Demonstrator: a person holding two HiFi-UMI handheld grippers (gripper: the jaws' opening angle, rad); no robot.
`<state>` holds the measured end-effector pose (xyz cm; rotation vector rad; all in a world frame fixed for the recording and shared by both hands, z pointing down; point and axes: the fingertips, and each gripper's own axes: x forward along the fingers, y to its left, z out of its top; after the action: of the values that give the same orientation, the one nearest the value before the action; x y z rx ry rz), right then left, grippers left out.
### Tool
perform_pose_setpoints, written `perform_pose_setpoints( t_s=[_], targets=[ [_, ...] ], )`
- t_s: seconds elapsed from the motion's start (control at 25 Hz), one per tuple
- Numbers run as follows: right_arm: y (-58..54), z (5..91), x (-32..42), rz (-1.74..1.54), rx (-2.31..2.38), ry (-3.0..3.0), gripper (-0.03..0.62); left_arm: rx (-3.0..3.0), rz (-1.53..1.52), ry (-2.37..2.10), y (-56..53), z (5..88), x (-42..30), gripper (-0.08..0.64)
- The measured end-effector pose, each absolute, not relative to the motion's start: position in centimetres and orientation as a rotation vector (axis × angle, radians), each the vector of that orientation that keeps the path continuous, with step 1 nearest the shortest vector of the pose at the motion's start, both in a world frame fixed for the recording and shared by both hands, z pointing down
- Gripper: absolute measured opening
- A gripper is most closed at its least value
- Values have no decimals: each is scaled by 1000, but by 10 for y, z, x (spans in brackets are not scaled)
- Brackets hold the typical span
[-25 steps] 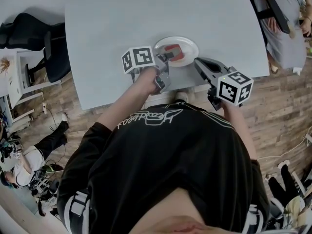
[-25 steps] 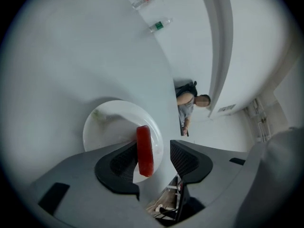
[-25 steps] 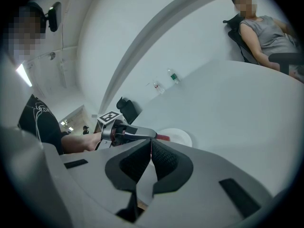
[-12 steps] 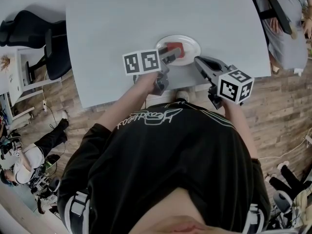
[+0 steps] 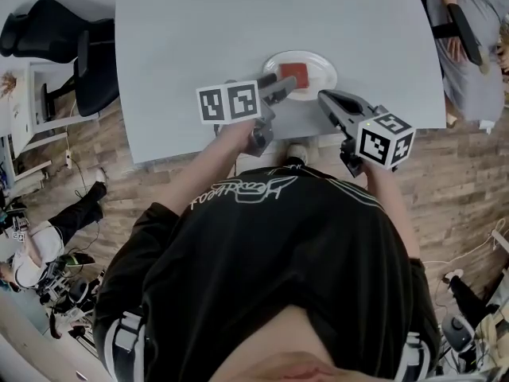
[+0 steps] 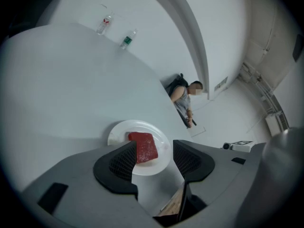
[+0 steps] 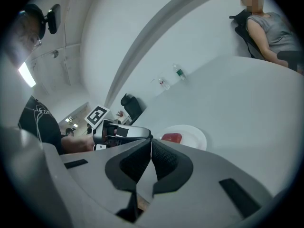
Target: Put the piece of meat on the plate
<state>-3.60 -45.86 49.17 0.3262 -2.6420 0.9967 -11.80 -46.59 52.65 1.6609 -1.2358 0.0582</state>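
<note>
While its jaws had just been opening, the left gripper (image 6: 153, 156) stood spread wide, pinching nothing. The piece of meat (image 6: 144, 146) lay flat on the white plate (image 6: 118, 133) on the table, beyond the pads and apart from them. The right gripper (image 7: 151, 151) was pressed together, empty. White lettering on the person's black shirt (image 5: 242, 191) could not be read.

Glossy plate (image 5: 323, 75), smooth matt table (image 5: 231, 30)
</note>
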Motion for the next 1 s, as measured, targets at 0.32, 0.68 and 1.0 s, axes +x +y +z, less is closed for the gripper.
perform_pose_setpoints(
  t_s=[0.32, 0.68, 1.0],
  targets=[
    [-440, 481, -46, 956, 311, -2658, 9, 1891, 45, -1167, -437, 488, -108, 72],
    [-406, 450, -48, 879, 339, -2735, 9, 2074, 55, -1056, -391, 451, -90, 8],
    [-354, 405, -44, 767, 398, -2864, 9, 2197, 55, -1046, -336, 418, -88, 8]
  ],
)
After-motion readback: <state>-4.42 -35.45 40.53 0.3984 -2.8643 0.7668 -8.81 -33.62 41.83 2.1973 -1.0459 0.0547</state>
